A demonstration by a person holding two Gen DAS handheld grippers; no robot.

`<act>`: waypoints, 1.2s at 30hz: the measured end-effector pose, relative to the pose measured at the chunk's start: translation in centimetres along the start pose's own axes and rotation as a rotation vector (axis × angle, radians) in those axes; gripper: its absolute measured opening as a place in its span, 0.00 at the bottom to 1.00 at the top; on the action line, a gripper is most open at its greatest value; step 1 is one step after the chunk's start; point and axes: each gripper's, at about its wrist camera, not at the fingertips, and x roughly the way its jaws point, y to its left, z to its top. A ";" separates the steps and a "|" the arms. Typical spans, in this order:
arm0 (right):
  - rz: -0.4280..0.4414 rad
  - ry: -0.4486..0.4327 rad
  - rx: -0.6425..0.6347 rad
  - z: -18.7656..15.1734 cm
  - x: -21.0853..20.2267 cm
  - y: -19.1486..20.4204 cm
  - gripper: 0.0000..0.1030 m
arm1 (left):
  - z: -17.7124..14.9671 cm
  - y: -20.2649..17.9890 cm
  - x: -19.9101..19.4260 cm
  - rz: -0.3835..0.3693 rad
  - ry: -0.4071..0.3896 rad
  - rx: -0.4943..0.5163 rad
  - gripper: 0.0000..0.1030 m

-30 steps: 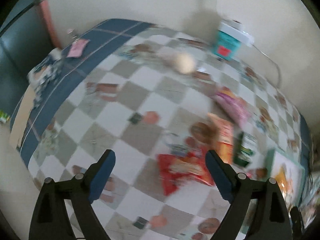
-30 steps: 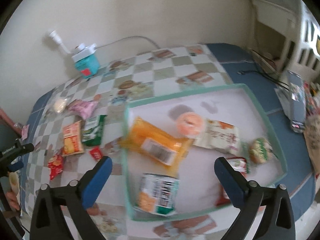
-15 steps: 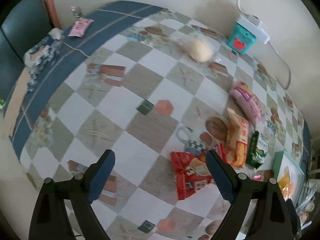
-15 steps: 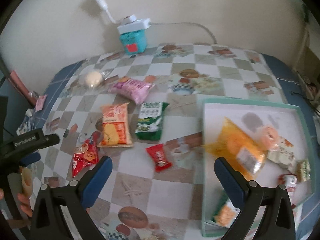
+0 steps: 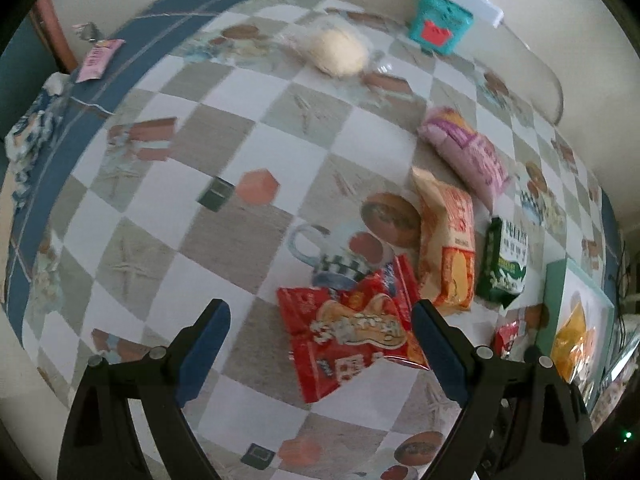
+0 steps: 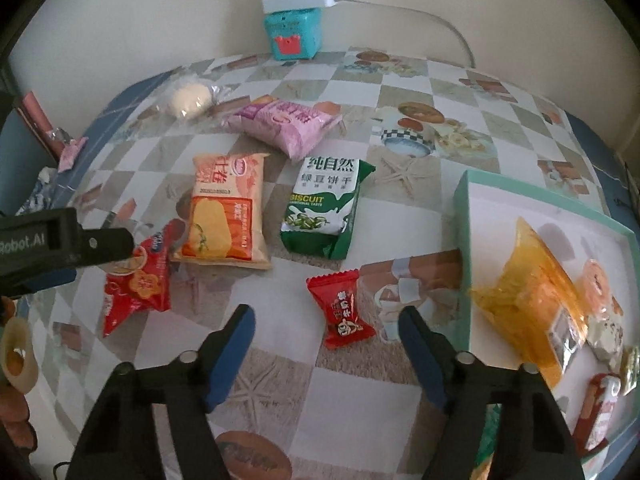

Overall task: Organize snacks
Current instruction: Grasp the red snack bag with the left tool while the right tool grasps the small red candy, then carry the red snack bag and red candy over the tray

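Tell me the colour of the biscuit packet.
Green and white biscuit packet, clearest in the right wrist view.

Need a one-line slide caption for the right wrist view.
Open right gripper hovers above a small red candy packet, with a partly filled tray alongside.

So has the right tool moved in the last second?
Yes. The right tool has swung left, away from the teal tray, judged against the tablecloth: it now hangs open over the small red candy packet.
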 end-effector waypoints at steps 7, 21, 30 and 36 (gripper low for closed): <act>0.002 0.013 -0.010 0.0 0.9 0.1 0.50 | -0.3 -1.5 1.9 0.039 0.042 0.045 0.90; 0.050 0.009 0.010 -0.2 0.9 -0.2 0.21 | 0.1 -1.4 2.0 0.005 0.062 0.001 0.62; 0.076 -0.020 0.027 -0.2 -0.4 -0.6 0.20 | 0.1 0.5 0.3 -0.008 0.017 -0.044 0.60; 0.096 -0.071 0.047 -0.3 -2.9 -1.3 0.19 | 0.2 1.0 -2.2 -0.026 -0.043 -0.057 0.60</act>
